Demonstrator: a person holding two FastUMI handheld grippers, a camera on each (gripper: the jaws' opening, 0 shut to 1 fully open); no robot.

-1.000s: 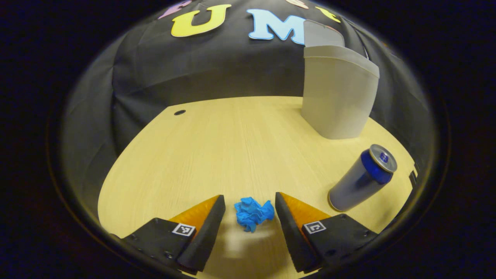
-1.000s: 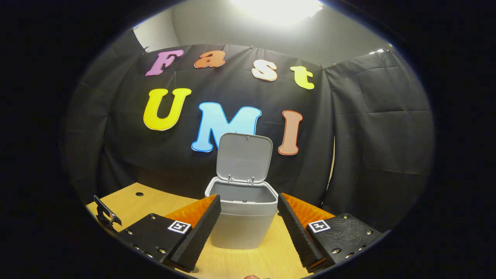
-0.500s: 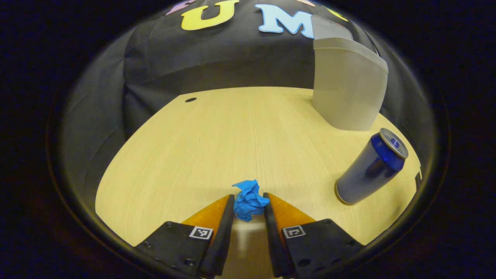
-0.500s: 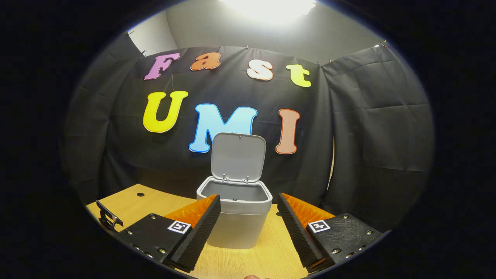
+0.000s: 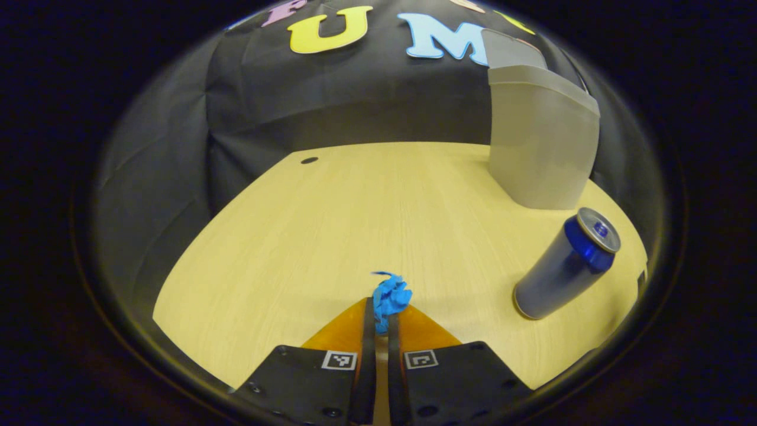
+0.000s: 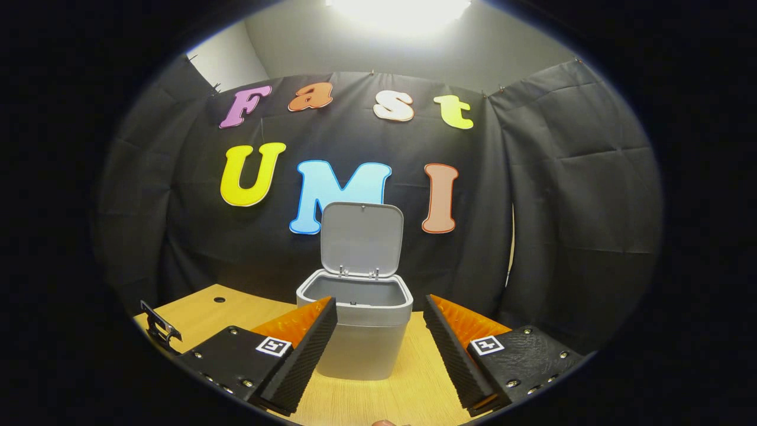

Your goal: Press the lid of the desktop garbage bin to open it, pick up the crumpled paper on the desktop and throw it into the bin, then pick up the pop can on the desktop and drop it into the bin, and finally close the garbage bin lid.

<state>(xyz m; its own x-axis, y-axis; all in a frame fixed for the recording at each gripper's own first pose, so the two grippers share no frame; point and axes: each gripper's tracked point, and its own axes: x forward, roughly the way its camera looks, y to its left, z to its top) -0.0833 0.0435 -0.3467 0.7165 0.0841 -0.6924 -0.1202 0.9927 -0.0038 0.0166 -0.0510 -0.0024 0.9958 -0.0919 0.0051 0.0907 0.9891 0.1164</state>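
In the left gripper view my left gripper (image 5: 381, 313) is shut on the blue crumpled paper (image 5: 390, 294), which sticks out past the fingertips just above the wooden desktop (image 5: 331, 236). A blue pop can (image 5: 563, 266) stands to the right of it. The grey garbage bin (image 5: 541, 148) stands behind the can at the far right. In the right gripper view the bin (image 6: 361, 331) stands straight ahead with its lid (image 6: 361, 239) raised upright. My right gripper (image 6: 378, 322) is open and held short of the bin, with nothing between its fingers.
A small round hole (image 5: 309, 160) sits in the desktop near its far left edge. The black cloth wall closes the booth right behind the desk. A dark part of the other gripper (image 6: 157, 324) shows at the left edge of the right gripper view.
My left gripper has shut on the blue paper, squeezing it narrow between the fingers. The right gripper has drifted slightly; the bin sits a little further left in its view.
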